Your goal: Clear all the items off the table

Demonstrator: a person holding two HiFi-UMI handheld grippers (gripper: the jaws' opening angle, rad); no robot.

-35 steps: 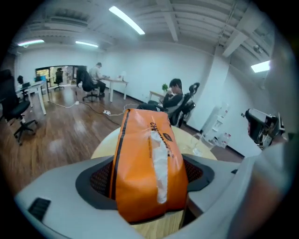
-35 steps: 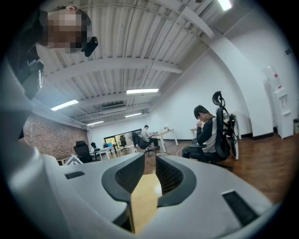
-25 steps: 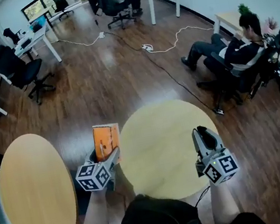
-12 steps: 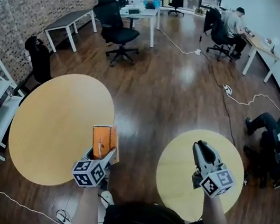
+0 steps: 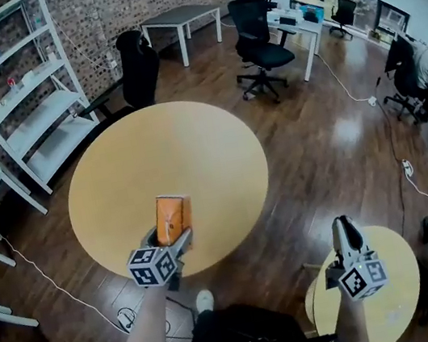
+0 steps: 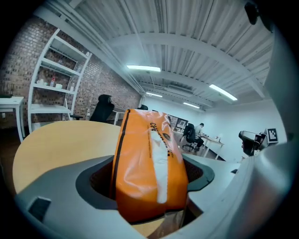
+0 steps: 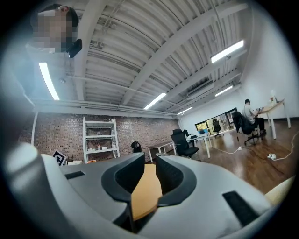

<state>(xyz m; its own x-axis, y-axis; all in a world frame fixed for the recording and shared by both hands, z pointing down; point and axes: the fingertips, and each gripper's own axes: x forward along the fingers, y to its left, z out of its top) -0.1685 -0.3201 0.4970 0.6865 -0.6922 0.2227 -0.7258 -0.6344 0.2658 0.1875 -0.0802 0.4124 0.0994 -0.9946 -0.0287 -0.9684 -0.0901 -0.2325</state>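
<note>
White shelving unit (image 5: 32,116) at the brick wall, large round wooden table (image 5: 194,153), left gripper (image 5: 170,238) over its near edge, jaws clamped on an upright orange packet (image 5: 171,217), right gripper (image 5: 344,227) above the floor, jaws nearly together, nothing between, 1 smaller round table (image 5: 403,288) just beside

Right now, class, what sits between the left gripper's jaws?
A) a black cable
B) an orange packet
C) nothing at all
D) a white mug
B: the left gripper view shows an orange packet standing clamped between the jaws of the left gripper.
</note>
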